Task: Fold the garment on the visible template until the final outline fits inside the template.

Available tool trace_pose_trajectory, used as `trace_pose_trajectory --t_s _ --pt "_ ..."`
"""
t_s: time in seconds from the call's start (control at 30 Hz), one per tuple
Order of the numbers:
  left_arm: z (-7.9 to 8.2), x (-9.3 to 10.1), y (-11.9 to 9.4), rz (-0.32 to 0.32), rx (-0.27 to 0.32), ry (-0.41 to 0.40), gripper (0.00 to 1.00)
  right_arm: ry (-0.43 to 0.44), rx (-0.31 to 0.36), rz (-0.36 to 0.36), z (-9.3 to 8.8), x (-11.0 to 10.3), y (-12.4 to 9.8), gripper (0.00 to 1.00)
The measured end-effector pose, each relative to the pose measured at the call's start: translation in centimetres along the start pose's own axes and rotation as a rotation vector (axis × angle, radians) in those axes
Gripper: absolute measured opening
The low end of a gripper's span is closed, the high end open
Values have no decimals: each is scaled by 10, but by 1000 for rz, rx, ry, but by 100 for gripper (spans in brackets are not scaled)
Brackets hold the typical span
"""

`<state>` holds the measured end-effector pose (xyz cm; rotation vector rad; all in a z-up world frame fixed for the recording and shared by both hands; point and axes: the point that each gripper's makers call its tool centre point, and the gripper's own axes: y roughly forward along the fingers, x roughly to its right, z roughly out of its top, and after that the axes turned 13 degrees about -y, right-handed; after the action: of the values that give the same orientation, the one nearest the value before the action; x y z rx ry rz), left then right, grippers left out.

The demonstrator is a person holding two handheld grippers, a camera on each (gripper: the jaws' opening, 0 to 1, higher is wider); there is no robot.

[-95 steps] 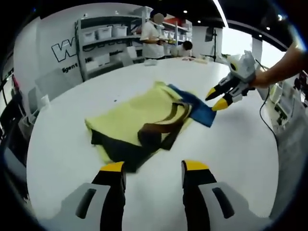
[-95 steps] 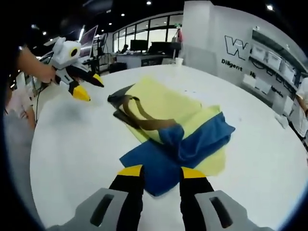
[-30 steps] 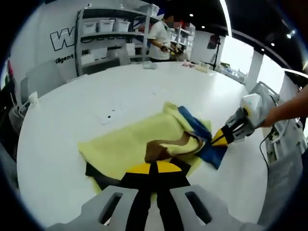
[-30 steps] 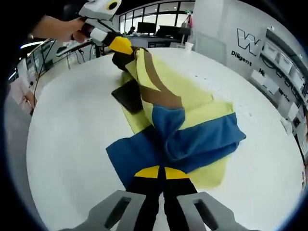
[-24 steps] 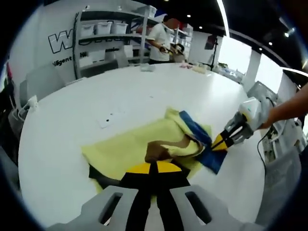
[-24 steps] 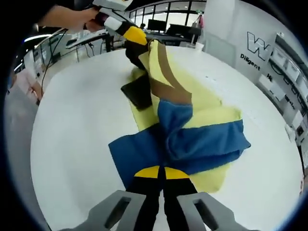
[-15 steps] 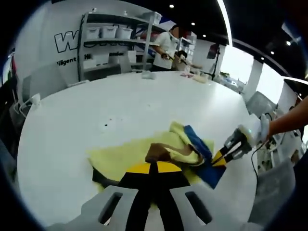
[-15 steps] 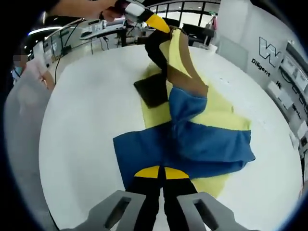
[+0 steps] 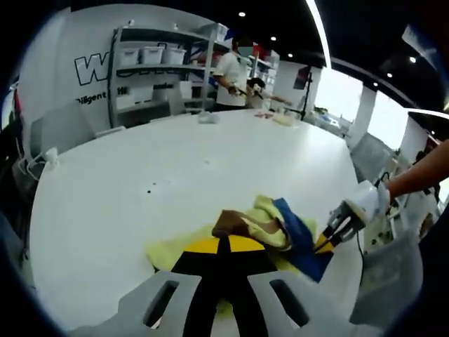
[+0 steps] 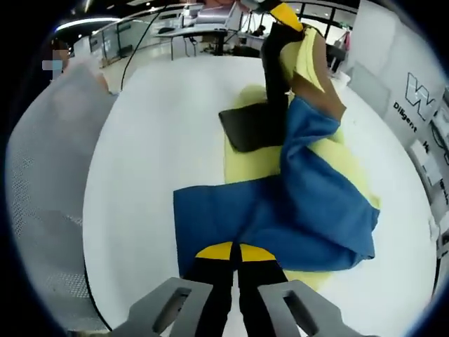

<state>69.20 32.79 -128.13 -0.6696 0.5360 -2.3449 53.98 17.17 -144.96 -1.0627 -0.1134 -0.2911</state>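
Observation:
The garment (image 10: 316,203), yellow with a blue band and brown straps, lies partly on the white table (image 10: 161,119). My right gripper (image 10: 236,249) is shut on its blue edge near the table's rim. My left gripper (image 10: 277,8) holds the other end high, so yellow, brown and black cloth hangs from it in a steep ridge. A dark rectangular panel (image 10: 249,126) lies flat under that ridge; whether it is a part of the garment I cannot tell. In the left gripper view my left gripper (image 9: 226,242) is shut on the bunched garment (image 9: 263,223), and my right gripper (image 9: 324,242) pinches the blue corner.
A grey mesh chair (image 10: 42,196) stands close to the table's near rim, and a second one (image 9: 386,281) is by the right hand. Shelves with white bins (image 9: 151,56) and a standing person (image 9: 228,70) are beyond the table's far side.
Both grippers, open and off the garment 3.2 s ago, are now shut on it. Over the last second the left gripper raised its end higher, bunching the cloth toward the right gripper.

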Motion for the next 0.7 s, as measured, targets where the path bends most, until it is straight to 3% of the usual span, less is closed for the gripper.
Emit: trace_pose_trajectory --t_s 0.27,0.7 --pt "-1 11 -17 -9 4 -11 0 -93 -19 57 -5 -25 -9 0" --pt "-14 26 -38 -22 -28 -23 0 -147 -17 111 -5 -56 -18 0"
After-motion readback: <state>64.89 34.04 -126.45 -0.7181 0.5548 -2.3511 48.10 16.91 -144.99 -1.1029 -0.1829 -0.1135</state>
